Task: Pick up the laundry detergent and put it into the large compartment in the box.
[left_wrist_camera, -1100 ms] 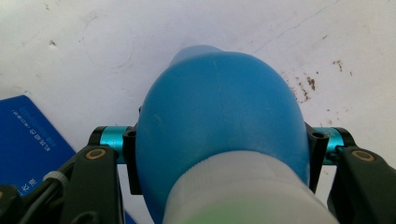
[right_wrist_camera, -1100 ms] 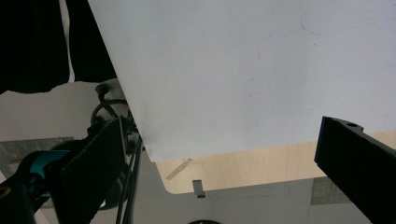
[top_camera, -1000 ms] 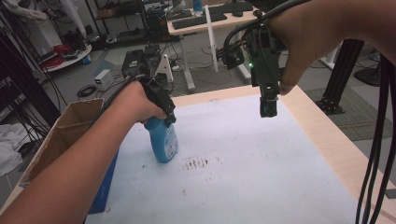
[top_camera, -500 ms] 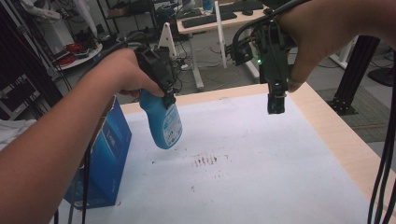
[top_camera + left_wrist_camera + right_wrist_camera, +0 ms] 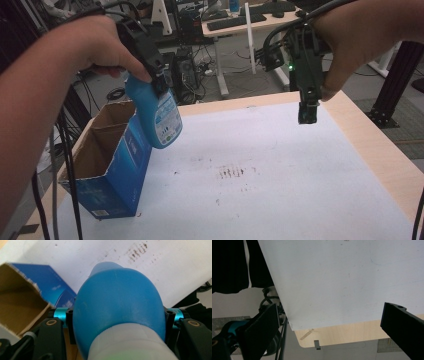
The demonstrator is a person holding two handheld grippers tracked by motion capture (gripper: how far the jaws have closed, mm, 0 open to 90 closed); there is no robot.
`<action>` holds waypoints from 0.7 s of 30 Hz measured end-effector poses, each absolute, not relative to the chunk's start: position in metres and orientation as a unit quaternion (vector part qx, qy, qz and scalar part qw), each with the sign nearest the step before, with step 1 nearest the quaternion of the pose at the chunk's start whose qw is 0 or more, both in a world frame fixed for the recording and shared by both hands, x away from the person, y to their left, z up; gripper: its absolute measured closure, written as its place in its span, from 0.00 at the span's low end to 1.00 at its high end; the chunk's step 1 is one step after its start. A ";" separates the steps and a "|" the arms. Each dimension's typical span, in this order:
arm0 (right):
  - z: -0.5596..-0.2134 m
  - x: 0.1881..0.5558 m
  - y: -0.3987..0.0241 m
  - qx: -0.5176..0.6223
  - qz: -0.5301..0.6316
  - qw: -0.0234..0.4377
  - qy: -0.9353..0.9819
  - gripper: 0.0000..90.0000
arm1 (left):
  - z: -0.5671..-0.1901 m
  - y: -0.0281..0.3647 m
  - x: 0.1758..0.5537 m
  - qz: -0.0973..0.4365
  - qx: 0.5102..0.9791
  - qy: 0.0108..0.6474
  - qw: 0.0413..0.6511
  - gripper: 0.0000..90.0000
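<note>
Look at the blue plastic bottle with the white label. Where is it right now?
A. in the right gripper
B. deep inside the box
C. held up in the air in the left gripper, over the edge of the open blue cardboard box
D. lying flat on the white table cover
C: the left gripper clamps the blue plastic bottle by its top, and it hangs clear of the table beside the open blue cardboard box.

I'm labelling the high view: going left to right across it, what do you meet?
Open cardboard box → blue bottle held in the left claw → dark smudges on the white table cover → right claw, open.
</note>
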State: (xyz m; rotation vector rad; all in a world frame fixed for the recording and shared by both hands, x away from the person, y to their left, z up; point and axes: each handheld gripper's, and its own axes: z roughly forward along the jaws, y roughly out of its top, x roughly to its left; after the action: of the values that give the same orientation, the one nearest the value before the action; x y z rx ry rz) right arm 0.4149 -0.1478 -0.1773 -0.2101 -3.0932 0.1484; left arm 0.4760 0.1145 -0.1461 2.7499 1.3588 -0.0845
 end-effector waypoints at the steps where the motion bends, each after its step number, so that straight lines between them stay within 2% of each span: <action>1: -0.177 0.415 -0.147 -0.072 0.049 0.018 -0.996 0.01 | -0.141 0.119 0.474 -0.029 0.896 0.441 0.036 0.43; 10: -0.174 0.416 -0.139 -0.062 0.050 0.017 -0.997 0.01 | -0.109 0.158 0.458 -0.030 0.888 0.456 0.043 0.43; 21: -0.178 0.417 -0.125 -0.055 0.057 0.020 -0.997 0.01 | -0.099 0.204 0.443 -0.025 0.871 0.489 0.043 0.43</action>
State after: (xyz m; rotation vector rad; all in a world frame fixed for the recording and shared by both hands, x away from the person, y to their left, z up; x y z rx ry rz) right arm 0.4168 -0.1253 -0.1782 -0.1696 -3.0916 0.1772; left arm 0.4434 0.2042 -0.0987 2.6639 1.4939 -0.0773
